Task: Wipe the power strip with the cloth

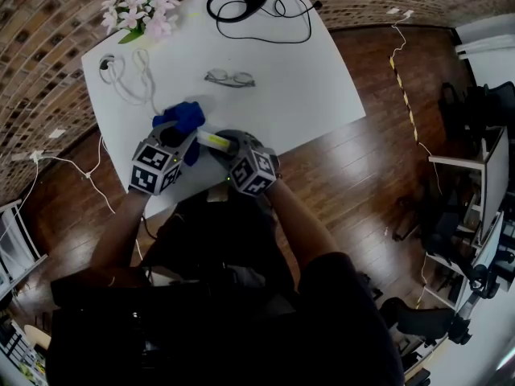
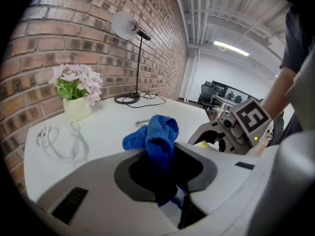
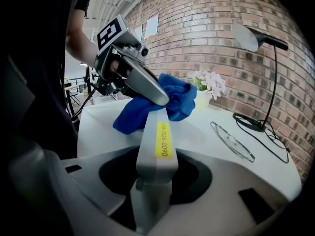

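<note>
Over table (image 1: 322, 79) edge | R tongs (image 3: 153, 181) pinch power strip (image 3: 157, 141), long axis straight ahead into cloth (image 3: 174, 100) | L tongs (image 2: 160, 173) pinch cloth.

A red brick wall (image 1: 48, 22) runs behind a white table (image 1: 306, 79) on a dark wooden floor (image 1: 386, 155). A black desk lamp (image 2: 123, 25) stands on it. Office chairs (image 2: 206, 93) sit beyond, under a strip light (image 2: 231, 47).

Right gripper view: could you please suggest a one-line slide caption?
The right gripper grips the white power strip while the left gripper holds a blue cloth at its far end.
</note>
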The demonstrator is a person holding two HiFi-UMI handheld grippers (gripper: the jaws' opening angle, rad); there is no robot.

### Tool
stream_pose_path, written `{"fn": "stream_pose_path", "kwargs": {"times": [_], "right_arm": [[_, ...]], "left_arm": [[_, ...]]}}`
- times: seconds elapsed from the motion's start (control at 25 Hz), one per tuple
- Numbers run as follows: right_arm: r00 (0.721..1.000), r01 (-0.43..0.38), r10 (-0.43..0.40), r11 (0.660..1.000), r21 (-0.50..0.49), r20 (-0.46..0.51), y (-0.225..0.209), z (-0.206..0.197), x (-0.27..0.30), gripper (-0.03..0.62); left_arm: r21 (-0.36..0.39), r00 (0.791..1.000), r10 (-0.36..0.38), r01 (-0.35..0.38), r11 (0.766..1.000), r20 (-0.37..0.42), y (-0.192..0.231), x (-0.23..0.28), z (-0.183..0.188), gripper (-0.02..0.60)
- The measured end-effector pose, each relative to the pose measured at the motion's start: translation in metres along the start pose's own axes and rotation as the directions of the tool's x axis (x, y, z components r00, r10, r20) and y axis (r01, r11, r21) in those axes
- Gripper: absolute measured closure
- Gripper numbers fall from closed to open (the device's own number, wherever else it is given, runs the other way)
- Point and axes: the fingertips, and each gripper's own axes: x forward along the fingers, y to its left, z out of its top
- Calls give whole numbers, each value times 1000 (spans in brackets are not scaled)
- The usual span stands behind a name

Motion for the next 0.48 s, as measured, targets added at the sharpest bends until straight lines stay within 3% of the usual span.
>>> {"fn": "stream_pose_path", "kwargs": {"times": [0.2,0.48], "right_arm": [[1000,4,-4,1000,-6,1,1,-2,2,427],[1000,9,-9,1000,-5,-3,0,-3,2,426]], "left_arm": [[-6,999,40,-40,999,16,24,-7,-7,476],[21,999,33,-34,999,27,35,-12,-8,474]]}}
